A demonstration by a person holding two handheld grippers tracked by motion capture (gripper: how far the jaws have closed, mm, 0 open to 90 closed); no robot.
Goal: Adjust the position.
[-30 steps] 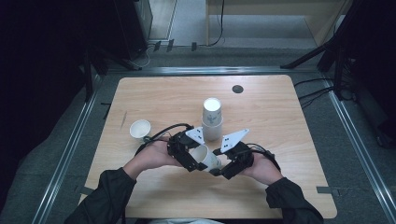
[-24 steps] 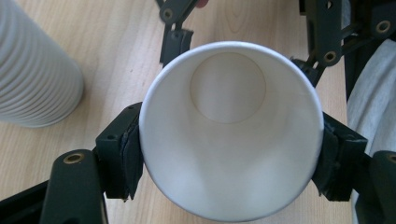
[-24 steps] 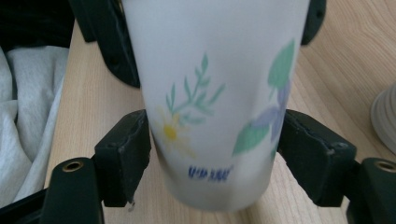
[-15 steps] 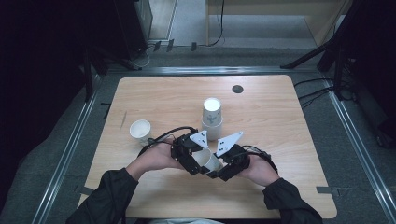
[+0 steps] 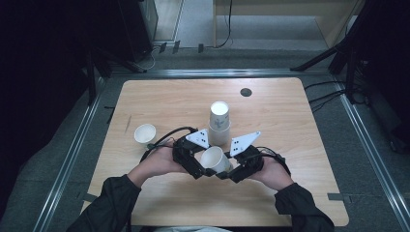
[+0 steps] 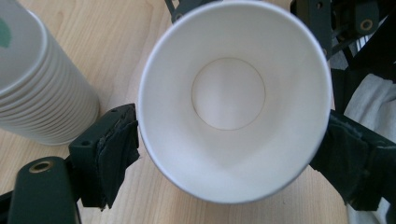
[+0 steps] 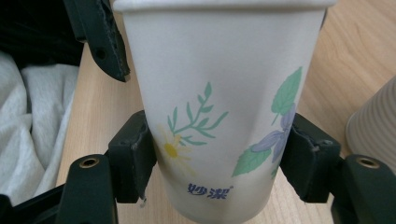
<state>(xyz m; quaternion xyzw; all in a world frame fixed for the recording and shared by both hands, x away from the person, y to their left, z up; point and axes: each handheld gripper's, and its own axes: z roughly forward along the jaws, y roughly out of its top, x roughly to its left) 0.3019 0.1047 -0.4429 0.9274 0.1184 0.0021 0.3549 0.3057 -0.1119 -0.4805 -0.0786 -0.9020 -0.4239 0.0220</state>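
Note:
A white paper cup (image 5: 214, 159) with a flower print is held in the air between both grippers, near the table's front edge. In the left gripper view its open mouth (image 6: 229, 93) faces the camera. My left gripper (image 6: 231, 151) is shut on the cup's rim, a pad (image 6: 114, 144) pressing each side. In the right gripper view the printed wall (image 7: 219, 70) stands upright. My right gripper (image 7: 219, 158) is shut on its lower half. From above, the left gripper (image 5: 205, 166) comes in from the left and the right gripper (image 5: 226, 170) from the right.
An upside-down stack of paper cups (image 5: 219, 123) stands just behind the grippers, close to the held cup (image 6: 32, 84) (image 7: 373, 126). A single white cup (image 5: 145, 133) sits upright at the left. A dark round disc (image 5: 246, 92) lies near the wooden table's (image 5: 290, 125) far edge.
Both grippers have drawn a little closer together over the front of the table. The cup between them has tipped, and its open mouth now faces up.

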